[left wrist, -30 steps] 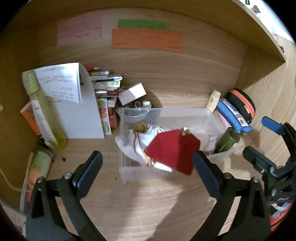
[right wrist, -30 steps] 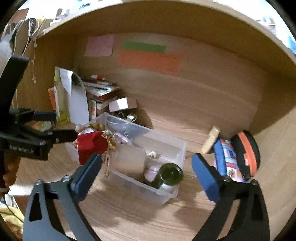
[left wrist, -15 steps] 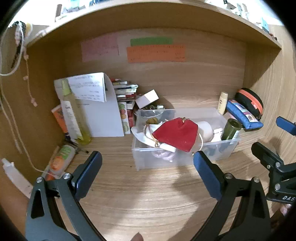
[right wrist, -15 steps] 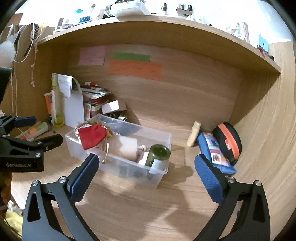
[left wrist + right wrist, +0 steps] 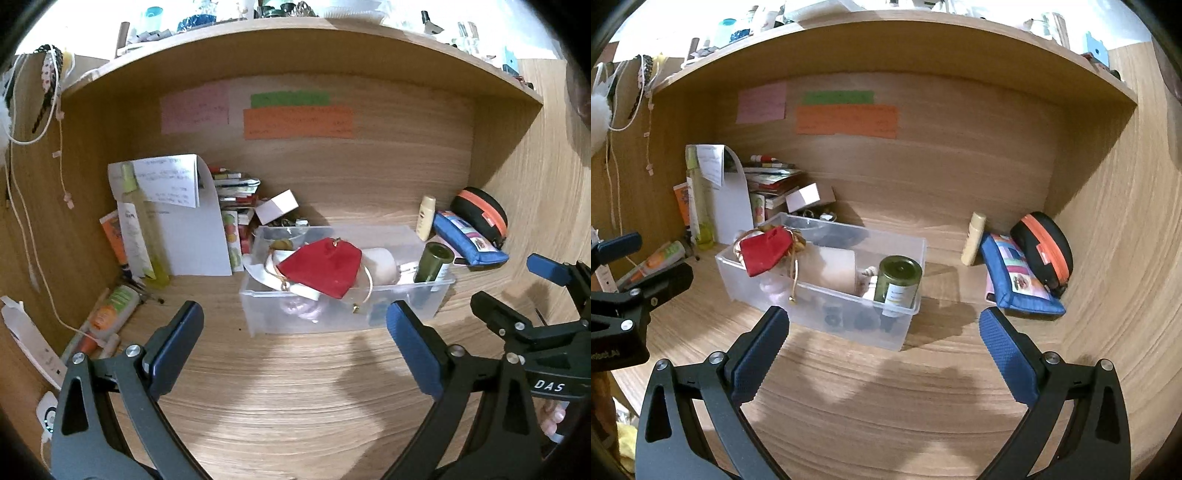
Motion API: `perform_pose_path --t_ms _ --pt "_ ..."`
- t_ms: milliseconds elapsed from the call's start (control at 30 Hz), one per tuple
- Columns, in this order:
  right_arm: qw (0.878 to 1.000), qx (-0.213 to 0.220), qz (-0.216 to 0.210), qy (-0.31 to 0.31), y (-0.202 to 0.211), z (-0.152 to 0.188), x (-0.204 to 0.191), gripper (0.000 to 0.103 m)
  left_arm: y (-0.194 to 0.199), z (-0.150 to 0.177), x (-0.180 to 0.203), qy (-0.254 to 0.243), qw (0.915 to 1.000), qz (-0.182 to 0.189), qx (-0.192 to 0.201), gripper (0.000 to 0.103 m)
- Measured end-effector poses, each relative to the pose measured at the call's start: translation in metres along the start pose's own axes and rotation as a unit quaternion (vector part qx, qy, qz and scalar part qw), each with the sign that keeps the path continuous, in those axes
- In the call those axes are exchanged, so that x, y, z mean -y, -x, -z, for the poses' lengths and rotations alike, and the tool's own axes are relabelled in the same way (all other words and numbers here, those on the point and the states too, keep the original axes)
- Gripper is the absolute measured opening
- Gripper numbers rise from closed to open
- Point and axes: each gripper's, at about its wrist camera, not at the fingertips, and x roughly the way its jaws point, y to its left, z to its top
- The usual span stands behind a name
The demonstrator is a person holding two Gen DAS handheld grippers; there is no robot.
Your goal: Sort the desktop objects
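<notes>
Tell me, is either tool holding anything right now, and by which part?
Nothing is held. The left tool and the right tool are both open and empty, apart from the clear bin.

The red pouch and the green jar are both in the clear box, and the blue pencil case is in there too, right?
Not quite. The red pouch and green jar are in the clear box, but the blue pencil case lies outside it on the desk, to its right beside the black and orange case. The right wrist view shows this.
</notes>
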Motion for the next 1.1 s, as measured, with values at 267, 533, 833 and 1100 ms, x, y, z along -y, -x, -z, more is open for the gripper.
perform_pose_path --t_ms 267,533,833,1100 --pt "1.000 -0.003 -0.001 -0.007 -0.001 0.003 0.005 0.103 -0.009 0.002 0.000 0.005 0.9999 0.007 -0.010 0.101" --pt "1.000 -0.012 -0.004 -0.015 -0.007 0.004 0.007 0.103 -0.016 0.003 -0.003 0.007 0.9997 0.010 -0.019 0.101" --pt "1.000 -0.015 -0.009 -0.023 -0.008 0.005 0.010 0.103 -0.022 0.005 -0.004 0.007 0.9996 0.010 -0.027 0.101" --pt "0.999 -0.014 -0.011 -0.027 -0.007 0.004 0.011 0.103 -0.023 0.004 -0.006 0.011 0.9995 0.010 -0.027 0.101"
